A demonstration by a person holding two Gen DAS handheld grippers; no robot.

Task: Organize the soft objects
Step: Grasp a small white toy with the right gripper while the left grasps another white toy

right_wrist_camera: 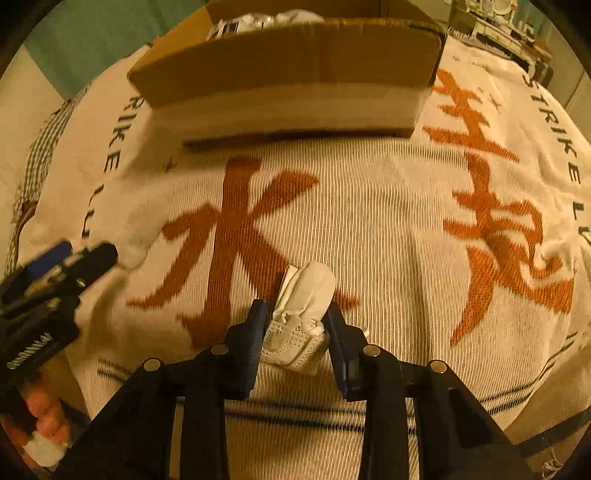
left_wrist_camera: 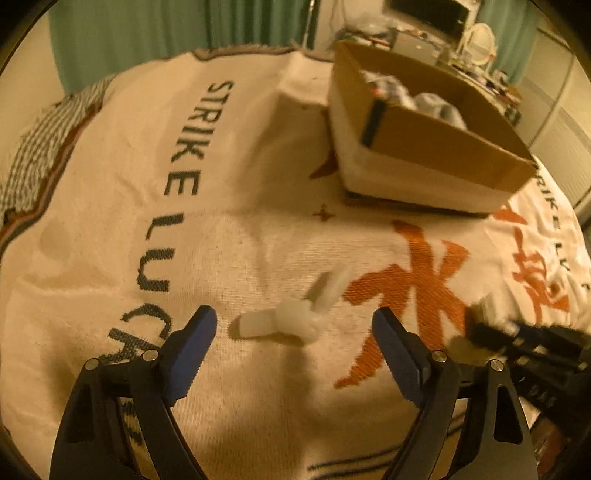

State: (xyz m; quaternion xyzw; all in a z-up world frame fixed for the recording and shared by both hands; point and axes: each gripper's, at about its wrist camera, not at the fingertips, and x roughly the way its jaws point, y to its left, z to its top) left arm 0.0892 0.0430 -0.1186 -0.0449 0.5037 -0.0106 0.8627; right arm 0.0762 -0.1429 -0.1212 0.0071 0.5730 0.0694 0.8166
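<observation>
A white soft item, knotted and spread like a bow (left_wrist_camera: 295, 314), lies on the blanket just ahead of my left gripper (left_wrist_camera: 291, 325), which is open and empty with the item between its fingertips' line. My right gripper (right_wrist_camera: 297, 314) is shut on a rolled white sock-like bundle (right_wrist_camera: 301, 317) and holds it over the blanket. The right gripper also shows blurred at the right edge of the left wrist view (left_wrist_camera: 517, 336). The left gripper shows at the left of the right wrist view (right_wrist_camera: 55, 269). A cardboard box (left_wrist_camera: 432, 147) (right_wrist_camera: 288, 62) with soft items inside stands farther back.
A cream blanket (left_wrist_camera: 240, 184) with black "STRIKE LUCK" lettering and orange characters covers the surface. A striped cloth (left_wrist_camera: 33, 155) lies at the far left. A cluttered desk (left_wrist_camera: 461, 33) and green curtains (left_wrist_camera: 147, 33) stand beyond.
</observation>
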